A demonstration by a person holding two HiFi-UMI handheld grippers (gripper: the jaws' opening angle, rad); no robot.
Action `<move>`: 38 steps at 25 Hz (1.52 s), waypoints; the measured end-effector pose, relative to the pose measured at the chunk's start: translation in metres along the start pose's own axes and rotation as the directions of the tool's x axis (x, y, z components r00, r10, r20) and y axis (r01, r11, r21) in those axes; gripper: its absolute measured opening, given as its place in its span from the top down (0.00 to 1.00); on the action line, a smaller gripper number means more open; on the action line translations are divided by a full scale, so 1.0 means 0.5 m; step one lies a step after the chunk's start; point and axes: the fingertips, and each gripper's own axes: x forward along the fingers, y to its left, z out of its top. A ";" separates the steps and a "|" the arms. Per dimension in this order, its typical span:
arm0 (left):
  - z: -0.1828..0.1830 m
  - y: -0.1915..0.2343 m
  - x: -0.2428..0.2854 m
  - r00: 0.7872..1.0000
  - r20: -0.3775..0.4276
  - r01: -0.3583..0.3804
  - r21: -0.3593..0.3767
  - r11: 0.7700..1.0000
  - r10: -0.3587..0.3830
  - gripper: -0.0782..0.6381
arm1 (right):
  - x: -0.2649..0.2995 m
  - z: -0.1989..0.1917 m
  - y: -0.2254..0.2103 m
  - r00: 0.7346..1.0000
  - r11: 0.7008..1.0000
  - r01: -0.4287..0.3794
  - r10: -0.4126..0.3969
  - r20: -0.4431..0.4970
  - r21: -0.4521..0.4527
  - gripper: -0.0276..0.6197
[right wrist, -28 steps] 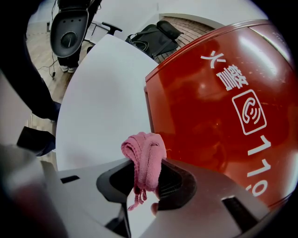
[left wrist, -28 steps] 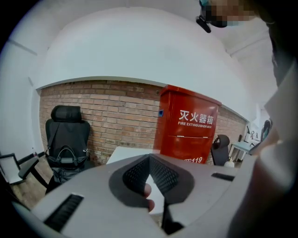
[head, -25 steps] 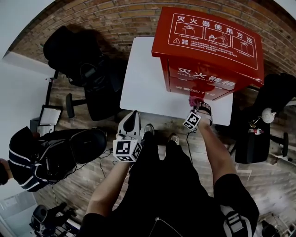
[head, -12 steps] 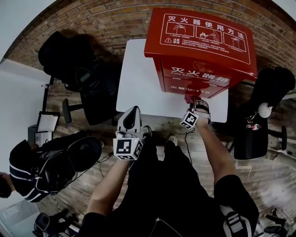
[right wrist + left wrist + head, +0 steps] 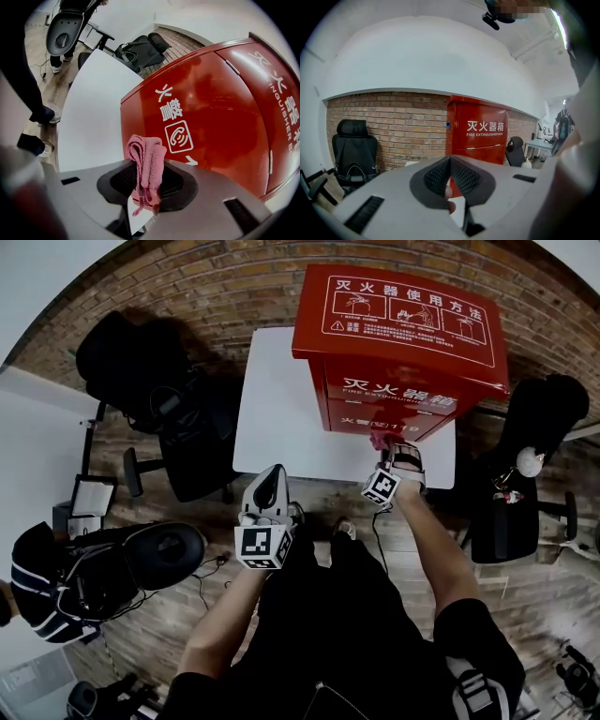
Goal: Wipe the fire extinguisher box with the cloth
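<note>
Soft even indoor light, heavy fisheye bending, black vignetted corners, faint sheen on red box [image 5: 220, 117].

**What the views keep back**

In the head view the cloth [image 5: 380, 440] is a small pink smudge. Its folds are too small to tell, and so is whether it touches the fire extinguisher box [image 5: 403, 343]. The box covers the far right part of the tabletop [image 5: 277, 418]. In the right gripper view the cloth's lower end sinks out of sight between the jaws of the right hand-held gripper [image 5: 149, 177], and the box runs off the picture's right edge. In the left gripper view the left hand-held gripper [image 5: 450, 163] hides the box's base.
</note>
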 end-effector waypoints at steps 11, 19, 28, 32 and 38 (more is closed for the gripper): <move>-0.005 -0.008 -0.019 1.000 -0.021 0.001 0.005 1.000 -0.001 0.87 | -0.073 0.033 -0.103 0.997 0.997 0.077 -0.077 0.017 0.012 0.78; -0.008 -0.012 -0.023 0.999 -0.036 -0.002 0.011 1.000 0.003 0.87 | -0.112 0.046 -0.156 0.992 0.992 0.125 -0.126 0.025 0.015 0.77; -0.015 -0.020 -0.022 0.999 -0.051 0.013 0.004 1.000 -0.012 0.87 | -0.145 0.054 -0.201 0.986 0.986 0.165 -0.165 0.033 0.021 0.77; -0.010 -0.023 -0.016 0.999 -0.049 0.019 0.001 1.000 -0.019 0.87 | -0.159 0.057 -0.225 0.983 0.983 0.180 -0.181 0.043 0.025 0.77; -0.006 -0.026 -0.013 0.999 -0.040 0.020 0.001 1.000 -0.020 0.87 | -0.186 0.064 -0.264 0.976 0.977 0.212 -0.213 0.052 0.025 0.77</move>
